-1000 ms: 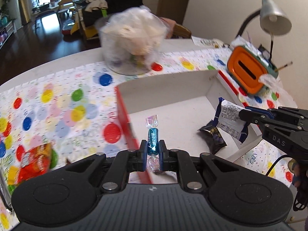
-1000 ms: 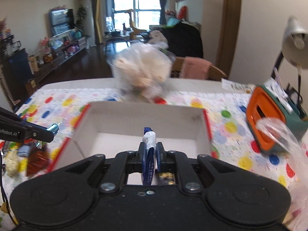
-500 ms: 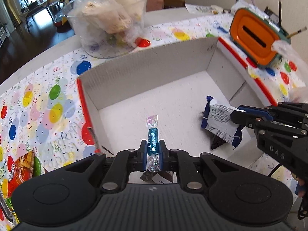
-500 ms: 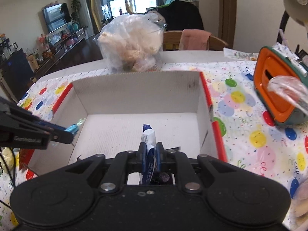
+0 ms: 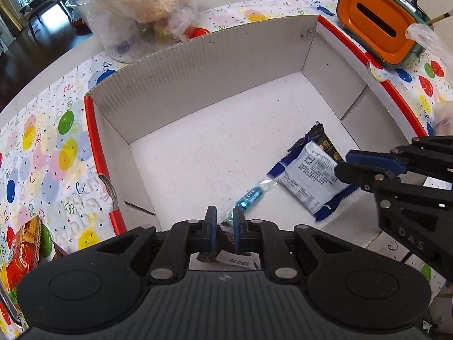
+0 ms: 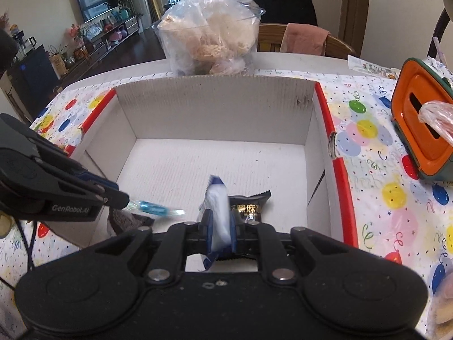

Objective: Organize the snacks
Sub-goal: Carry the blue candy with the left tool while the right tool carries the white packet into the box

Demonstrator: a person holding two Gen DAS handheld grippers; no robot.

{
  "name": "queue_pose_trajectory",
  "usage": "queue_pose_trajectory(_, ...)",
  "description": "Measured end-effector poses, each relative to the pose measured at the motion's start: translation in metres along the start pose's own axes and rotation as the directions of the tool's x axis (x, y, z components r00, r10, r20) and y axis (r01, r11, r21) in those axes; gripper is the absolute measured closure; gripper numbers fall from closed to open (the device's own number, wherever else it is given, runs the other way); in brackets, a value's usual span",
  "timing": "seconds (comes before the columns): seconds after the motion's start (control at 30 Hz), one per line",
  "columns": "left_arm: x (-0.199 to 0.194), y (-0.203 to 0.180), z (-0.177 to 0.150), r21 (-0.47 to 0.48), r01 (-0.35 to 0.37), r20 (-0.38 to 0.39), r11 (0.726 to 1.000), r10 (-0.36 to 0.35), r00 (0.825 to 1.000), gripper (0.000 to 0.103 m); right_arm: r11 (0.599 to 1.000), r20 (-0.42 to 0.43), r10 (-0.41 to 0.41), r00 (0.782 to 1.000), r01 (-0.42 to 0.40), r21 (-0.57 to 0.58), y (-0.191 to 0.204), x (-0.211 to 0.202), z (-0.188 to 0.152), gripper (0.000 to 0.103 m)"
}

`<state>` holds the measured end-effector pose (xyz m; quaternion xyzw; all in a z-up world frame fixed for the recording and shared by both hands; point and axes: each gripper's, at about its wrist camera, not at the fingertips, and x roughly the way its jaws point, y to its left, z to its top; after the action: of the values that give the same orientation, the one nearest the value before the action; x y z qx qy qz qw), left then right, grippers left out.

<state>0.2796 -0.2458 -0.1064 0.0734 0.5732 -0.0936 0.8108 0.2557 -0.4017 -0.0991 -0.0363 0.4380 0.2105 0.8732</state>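
Candy (image 5: 249,197) seemingly pinched by left tongs (image 5: 225,219).

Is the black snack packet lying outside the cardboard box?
No, the black snack packet lies on the white floor inside the cardboard box, just ahead of the right gripper.

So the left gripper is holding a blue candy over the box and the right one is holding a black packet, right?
Not quite. The right gripper holds a white-and-blue packet; the black packet lies on the floor of the box. The right wrist view shows it. The left gripper does hold the blue candy over the box.
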Motion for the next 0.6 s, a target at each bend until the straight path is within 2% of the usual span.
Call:
queue_pose_trajectory(0.13,-0.004,0.003,-0.002,-0.018,0.013,0.009,1.000,-0.013,1.000,0.091,1.000,0.001,0.010,1.000,-0.010,0.013,-0.002,-0.005,-0.001,0.091)
queue_pose_trajectory(0.3,-0.016,0.009,-0.006,-0.034,0.029,0.046,0.999,-0.027,0.999,0.091,0.999,0.019,0.021,1.000,-0.022,0.026,-0.001,-0.017,0.001,0.081)
queue_pose_trajectory(0.5,-0.037,0.016,-0.013,-0.046,0.036,0.108,0.998,-0.030,0.994,0.091,0.999,0.059,0.030,0.998,-0.031,0.020,0.008,-0.033,0.006,0.061)
queue_pose_trajectory(0.6,-0.047,0.021,-0.019,-0.057,0.048,0.141,0.997,-0.040,0.989,0.087,0.999,0.086,0.031,0.996,-0.032,0.002,0.015,-0.042,0.009,0.049)
